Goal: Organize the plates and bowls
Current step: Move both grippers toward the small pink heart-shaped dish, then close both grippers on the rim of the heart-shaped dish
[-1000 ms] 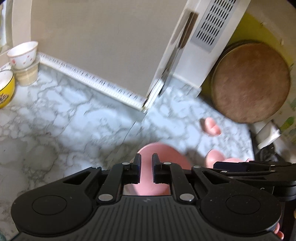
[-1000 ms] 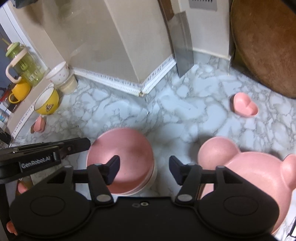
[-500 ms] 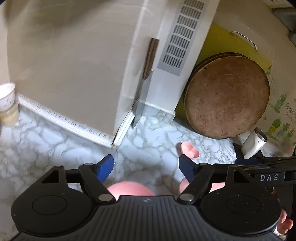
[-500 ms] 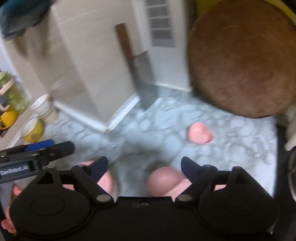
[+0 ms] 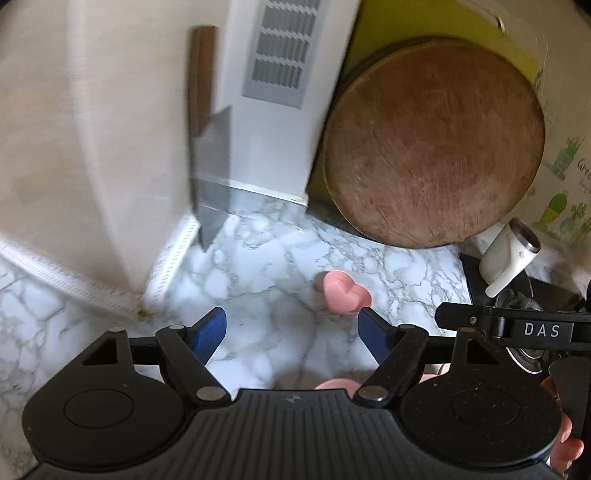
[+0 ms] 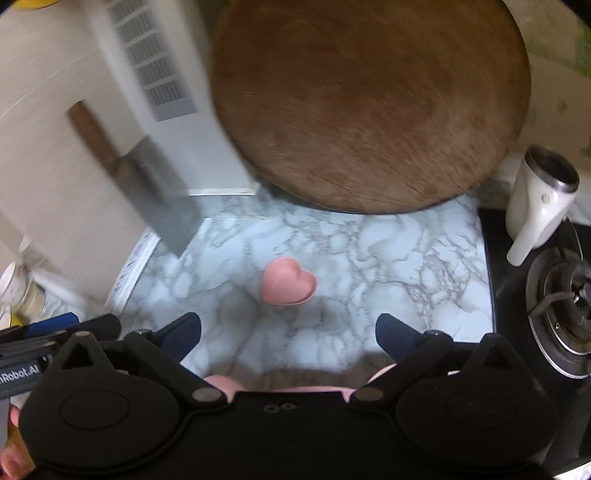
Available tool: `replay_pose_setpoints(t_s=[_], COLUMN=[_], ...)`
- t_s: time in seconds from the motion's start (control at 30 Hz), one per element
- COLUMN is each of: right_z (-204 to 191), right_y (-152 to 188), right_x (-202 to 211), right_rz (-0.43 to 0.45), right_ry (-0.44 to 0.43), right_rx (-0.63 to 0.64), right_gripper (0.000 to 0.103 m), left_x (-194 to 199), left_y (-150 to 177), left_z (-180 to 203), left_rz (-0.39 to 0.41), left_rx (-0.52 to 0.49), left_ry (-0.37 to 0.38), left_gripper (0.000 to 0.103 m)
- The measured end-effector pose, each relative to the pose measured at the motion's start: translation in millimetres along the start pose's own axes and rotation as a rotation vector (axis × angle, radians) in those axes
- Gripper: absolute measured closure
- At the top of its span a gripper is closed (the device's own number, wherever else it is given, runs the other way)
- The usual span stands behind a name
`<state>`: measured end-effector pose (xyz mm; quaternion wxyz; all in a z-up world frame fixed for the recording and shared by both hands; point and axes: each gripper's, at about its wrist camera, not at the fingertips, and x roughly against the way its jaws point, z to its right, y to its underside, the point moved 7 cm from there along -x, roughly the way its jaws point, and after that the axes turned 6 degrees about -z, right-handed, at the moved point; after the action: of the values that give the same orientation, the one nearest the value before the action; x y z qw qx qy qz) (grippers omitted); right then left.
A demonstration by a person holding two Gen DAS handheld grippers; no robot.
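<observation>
With both sets of jaws just spread wide and empty, left gripper (image 5: 291, 332) and right gripper (image 6: 288, 332) frame the small pink heart-shaped dish (image 6: 289, 282) at mid-frame on the marble counter (image 6: 406, 258), likely next.

Home kitchen, counter corner. Marble-pattern countertop (image 6: 388, 258) meeting beige tiled walls. Cleaver (image 5: 210, 162) with wooden handle, hung blade-down on the wall. Large round wooden chopping board (image 6: 365, 107) propped upright at the back; yellow cutting board (image 5: 399, 26) behind it. Gas hob burner (image 6: 565, 295) set in black glass at the right edge. Small pink heart-shaped dish (image 6: 290, 282) on the counter. White louvred vent panel (image 5: 280, 51). Cartoon cactus wall sticker (image 5: 561, 184).
</observation>
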<state>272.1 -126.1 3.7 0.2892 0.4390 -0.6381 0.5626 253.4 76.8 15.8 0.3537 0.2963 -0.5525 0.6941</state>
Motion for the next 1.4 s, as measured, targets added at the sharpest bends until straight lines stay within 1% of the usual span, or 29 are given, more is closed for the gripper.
replay_pose_setpoints(t_s=[0.17,0.33,0.4,0.53,0.7,0.8,0.93,1.03,1.07,1.1,1.17,1.23,1.27,1.3,1.4], right_z=[14.1,23.0,25.5,31.2,35.5,38.1,38.5,37.1,36.8,36.7,35.6,35.4,35.1,34.5,31.6], right_y=[-10.4,-18.4,-21.2,-28.8,-33.6,-35.5,-36.6,-36.2,-36.0,-36.0,-36.3,-36.9,-37.1,-36.9,-35.4], right_x=[-21.2,-44.4,-53.1,-70.0,-94.8,-109.4,-124.4,-133.1,-135.8,-138.4,-143.1,-146.4,-147.7,-149.3,-152.9], right_rz=[-0.030,-0.064,-0.080,-0.100,-0.141,-0.167,-0.189,-0.205,-0.211,-0.219,-0.229,-0.234,-0.237,-0.242,-0.253], right_ry=[0.002,0.010,0.003,-0.008,-0.022,-0.024,-0.040,-0.051,-0.056,-0.059,-0.067,-0.074,-0.081,-0.089,-0.098], right_rx=[-0.045,-0.027,-0.023,-0.019,-0.002,0.002,0.015,0.023,0.025,0.027,0.031,0.029,0.025,0.025,0.033], right_gripper=[0.002,0.008,0.012,0.014,0.024,0.028,0.032,0.038,0.041,0.043,0.046,0.049,0.051,0.055,0.065], left_x=[-33.5,-65.0,-78.8,-102.6,-133.0,-148.6,-167.9,-180.9,-184.4,-188.6,-195.4,-200.4,-202.5,-204.5,-209.1], left_y=[-18.0,-31.9,-35.6,-40.2,-43.7,-45.2,-46.2,-45.3,-44.7,-43.8,-42.7,-42.5,-42.3,-41.7,-39.8], left_z=[19.4,31.7,33.2,34.1,31.4,30.4,29.4,30.8,31.4,32.6,34.7,36.9,38.7,40.7,45.2], left_rz=[-0.046,-0.075,-0.087,-0.114,-0.153,-0.174,-0.200,-0.220,-0.227,-0.237,-0.255,-0.261,-0.264,-0.269,-0.278], left_rx=[-0.004,-0.005,0.001,0.019,0.051,0.064,0.104,0.121,0.125,0.125,0.123,0.120,0.117,0.114,0.105], left_ry=[-0.012,-0.028,-0.034,-0.043,-0.052,-0.063,-0.051,-0.054,-0.053,-0.050,-0.045,-0.043,-0.039,-0.035,-0.030], left_gripper=[0.025,0.025,0.025,0.025,0.026,0.026,0.026,0.026,0.027,0.034,0.040,0.042,0.047,0.053,0.064])
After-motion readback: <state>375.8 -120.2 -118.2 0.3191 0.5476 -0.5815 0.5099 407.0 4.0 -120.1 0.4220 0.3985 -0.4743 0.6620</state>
